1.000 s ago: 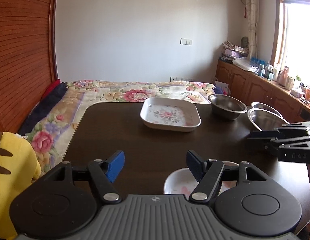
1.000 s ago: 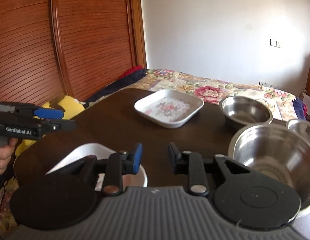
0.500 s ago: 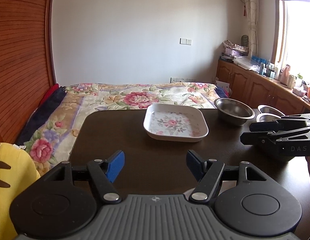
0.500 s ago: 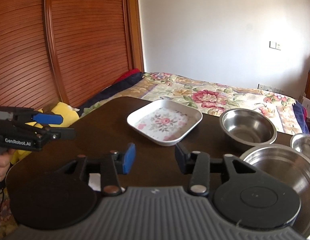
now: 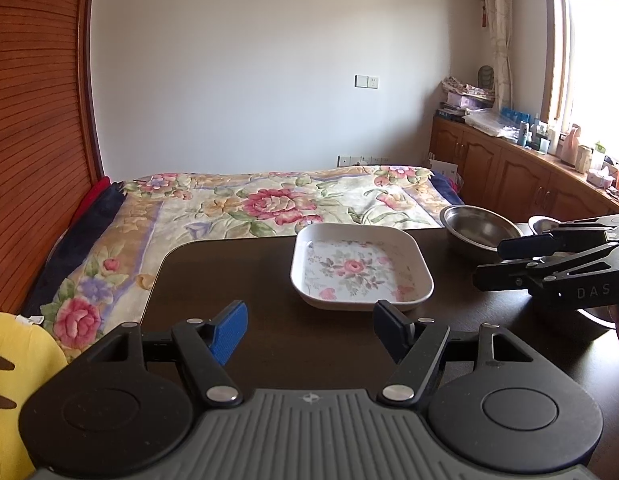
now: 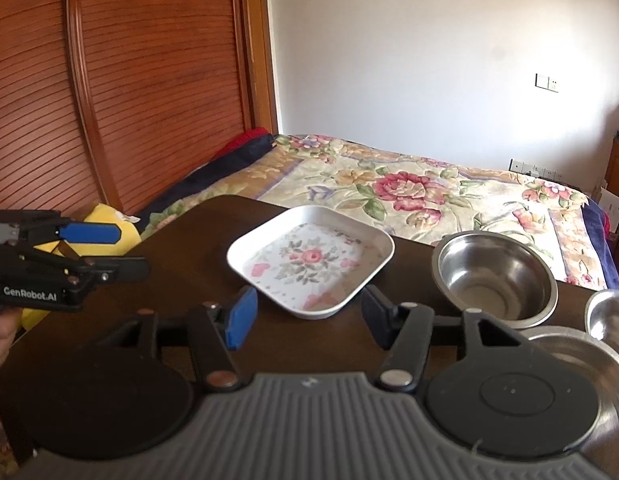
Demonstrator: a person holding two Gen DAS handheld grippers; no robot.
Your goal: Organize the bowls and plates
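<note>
A square white plate (image 5: 361, 268) with a flower print sits on the dark table (image 5: 229, 272), just ahead of my left gripper (image 5: 311, 332), which is open and empty. Right of the plate stands a steel bowl (image 5: 479, 228), with a small steel bowl (image 5: 543, 222) behind my right gripper (image 5: 491, 264). In the right wrist view the plate (image 6: 309, 260) lies just ahead of my open, empty right gripper (image 6: 308, 316). The steel bowl (image 6: 495, 276), the small steel bowl (image 6: 607, 314) and a large steel bowl (image 6: 569, 352) stand to its right. My left gripper (image 6: 127, 252) hovers at the left.
A bed with a floral cover (image 5: 269, 204) lies beyond the table's far edge. A yellow plush toy (image 5: 17, 364) sits at the near left corner. Wooden cabinets (image 5: 509, 172) line the right wall and a slatted wooden door (image 6: 149, 80) stands at the left.
Both grippers have moved forward toward the square plate. The round white plate at the near edge has dropped out of view. My right gripper's fingers have spread wider.
</note>
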